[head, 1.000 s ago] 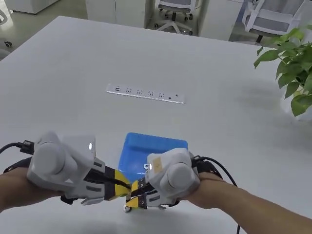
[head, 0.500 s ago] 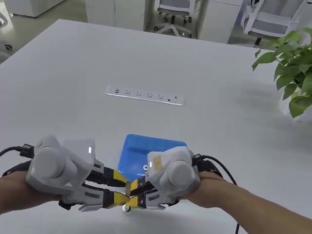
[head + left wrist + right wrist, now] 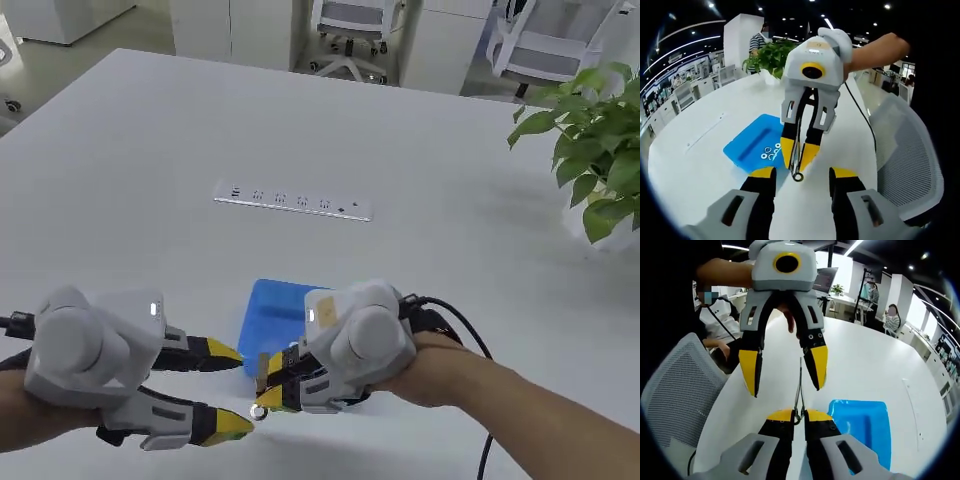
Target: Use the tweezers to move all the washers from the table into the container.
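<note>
white table (image 3: 450, 250); tweezers (image 3: 800, 385) in right gripper (image 3: 794, 417), washer (image 3: 798, 176) at their tips

From overhead, looking down on left gripper (image 3: 232, 388) and right gripper (image 3: 265, 382) at lower frame; from each, facing the other closely, blue container (image 3: 268, 308) shared.

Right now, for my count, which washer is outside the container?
The washer at the tip of the tweezers, over bare table; the other washers lie inside the blue container.
</note>
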A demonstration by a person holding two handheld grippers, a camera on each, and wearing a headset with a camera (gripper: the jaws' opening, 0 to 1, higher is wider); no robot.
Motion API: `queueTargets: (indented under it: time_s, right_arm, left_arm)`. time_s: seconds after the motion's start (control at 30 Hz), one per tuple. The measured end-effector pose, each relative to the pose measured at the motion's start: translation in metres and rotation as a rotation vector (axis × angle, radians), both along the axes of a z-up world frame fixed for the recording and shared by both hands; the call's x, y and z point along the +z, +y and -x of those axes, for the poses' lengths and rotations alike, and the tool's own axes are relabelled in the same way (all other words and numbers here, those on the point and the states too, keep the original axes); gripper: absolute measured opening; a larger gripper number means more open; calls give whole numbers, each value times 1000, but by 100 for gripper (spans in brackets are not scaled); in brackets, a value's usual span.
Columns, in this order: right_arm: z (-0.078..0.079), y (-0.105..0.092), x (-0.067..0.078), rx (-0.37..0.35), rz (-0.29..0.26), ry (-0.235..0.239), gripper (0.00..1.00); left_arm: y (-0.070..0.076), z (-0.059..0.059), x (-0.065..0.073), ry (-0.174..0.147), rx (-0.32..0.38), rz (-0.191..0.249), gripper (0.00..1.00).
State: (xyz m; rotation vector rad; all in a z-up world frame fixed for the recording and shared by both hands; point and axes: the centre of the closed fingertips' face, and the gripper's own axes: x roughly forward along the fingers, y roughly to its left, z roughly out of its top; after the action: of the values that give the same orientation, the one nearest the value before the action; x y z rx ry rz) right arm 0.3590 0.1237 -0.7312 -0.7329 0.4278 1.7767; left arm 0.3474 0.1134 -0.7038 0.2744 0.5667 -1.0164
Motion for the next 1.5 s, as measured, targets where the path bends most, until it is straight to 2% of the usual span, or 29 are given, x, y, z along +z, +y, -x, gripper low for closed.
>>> queueTargets:
  time_s: [0.1,0.17,0.23,0.47,0.73,0.83,1.07,1.27,1.5]
  right_arm:
    - [-5,-1,7,-12,-6,-3,9]
    - [-8,-2,10,-21,-9,-1,9]
    - [-10,-4,14,-28,-9,2,9]
    - [-21,-11,25,-56,-17,-4,9]
    - [-42,-21,36,-108,-35,-17,9]
    - [-50,-25,38,-128,-39,-22,9]
    - [-70,-34,37,-165,-39,-39,9]
    - [-81,-40,33,-181,-33,-48,9]
    - [-92,-44,28,-192,-29,-61,9]
  left_arm:
    - [1,-1,1,-6,19,11,54]
    - [2,-1,1,2,40,19,56]
    - [3,-2,2,-12,49,22,58]
    - [6,-6,5,-16,98,43,66]
    - [1,-7,5,0,122,56,74]
    - [-1,-7,5,15,133,68,77]
    - [-2,-7,5,19,135,73,81]
    - [-3,-9,6,19,131,83,85]
    - [-4,-12,11,4,138,98,92]
